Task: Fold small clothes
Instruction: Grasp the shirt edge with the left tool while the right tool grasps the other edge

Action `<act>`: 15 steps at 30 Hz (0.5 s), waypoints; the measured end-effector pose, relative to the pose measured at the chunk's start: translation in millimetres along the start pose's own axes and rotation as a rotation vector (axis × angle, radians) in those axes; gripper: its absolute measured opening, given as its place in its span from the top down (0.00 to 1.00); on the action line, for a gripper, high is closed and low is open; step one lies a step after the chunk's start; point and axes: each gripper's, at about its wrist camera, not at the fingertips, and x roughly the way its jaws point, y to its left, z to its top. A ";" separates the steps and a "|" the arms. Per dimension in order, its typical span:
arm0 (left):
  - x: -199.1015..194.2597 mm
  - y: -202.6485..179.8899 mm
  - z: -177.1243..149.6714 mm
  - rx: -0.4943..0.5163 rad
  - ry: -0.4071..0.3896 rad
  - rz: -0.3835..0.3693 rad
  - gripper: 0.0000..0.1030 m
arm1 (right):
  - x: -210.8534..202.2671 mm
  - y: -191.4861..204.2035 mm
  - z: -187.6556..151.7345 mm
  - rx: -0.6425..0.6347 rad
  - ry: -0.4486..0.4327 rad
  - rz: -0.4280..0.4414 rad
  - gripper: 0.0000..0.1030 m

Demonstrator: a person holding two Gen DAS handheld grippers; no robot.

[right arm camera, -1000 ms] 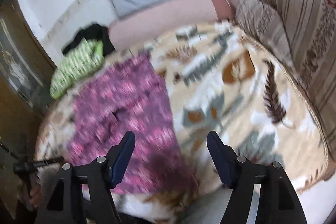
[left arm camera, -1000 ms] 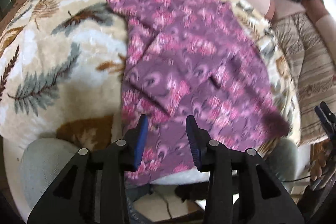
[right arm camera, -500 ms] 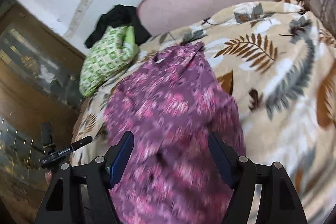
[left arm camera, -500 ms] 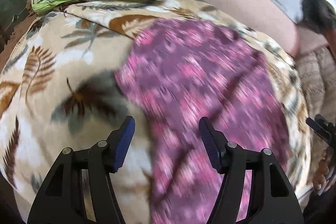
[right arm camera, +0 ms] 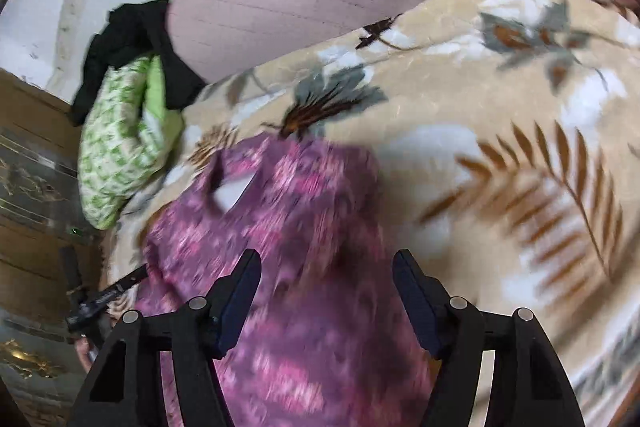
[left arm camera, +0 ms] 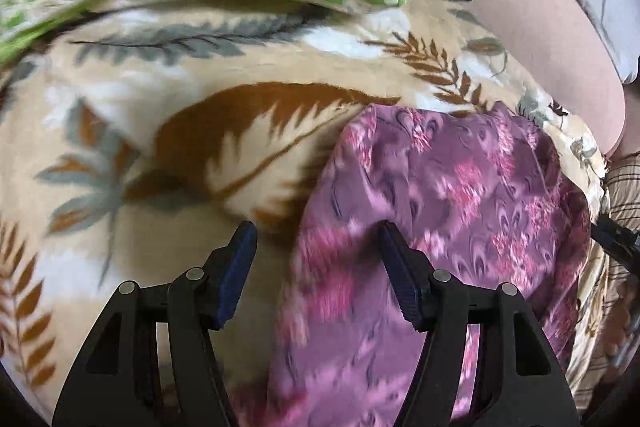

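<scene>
Left gripper gaping, empty, astride garment edge | right gripper narrowing, unloaded | purple floral garment: light, limp; pinch far corners on blanket.

Home bedroom, leaf-print blanket, green pillow

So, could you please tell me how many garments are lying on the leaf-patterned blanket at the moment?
1: a purple floral garment lies on the leaf-patterned blanket, beneath both open grippers. A black cloth sits by the green patterned pillow at the blanket's far edge; more may be hidden.
</scene>
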 end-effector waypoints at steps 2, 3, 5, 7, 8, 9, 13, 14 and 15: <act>8.3 -2.0 9.1 -0.011 0.011 0.001 0.38 | 14.7 -7.8 7.9 0.021 0.023 0.009 0.40; 9.0 -5.5 12.4 -0.011 0.000 -0.013 0.38 | 26.0 -13.6 12.1 0.047 0.043 0.040 0.45; 14.2 -11.1 19.2 -0.012 -0.001 -0.003 0.38 | 35.7 -17.8 14.9 0.079 0.035 0.040 0.48; 21.0 -15.9 25.1 -0.029 0.006 0.025 0.38 | 41.8 -16.2 17.8 0.070 0.013 0.032 0.52; 22.2 -19.4 25.3 -0.027 0.000 0.047 0.44 | 42.9 -13.1 18.5 0.050 0.006 0.006 0.61; 22.4 -24.9 24.3 -0.013 -0.018 0.094 0.65 | 44.1 -9.1 18.8 0.026 0.004 -0.037 0.78; 9.2 -26.0 17.8 -0.010 -0.086 0.124 0.91 | 27.9 -0.7 17.5 -0.019 -0.037 -0.058 0.91; -1.6 -21.6 15.2 -0.029 -0.119 0.083 0.91 | 14.6 3.2 15.7 -0.037 -0.070 -0.041 0.91; -17.9 -16.6 10.9 -0.045 -0.153 0.040 0.92 | 6.3 6.5 14.3 -0.052 -0.089 -0.032 0.92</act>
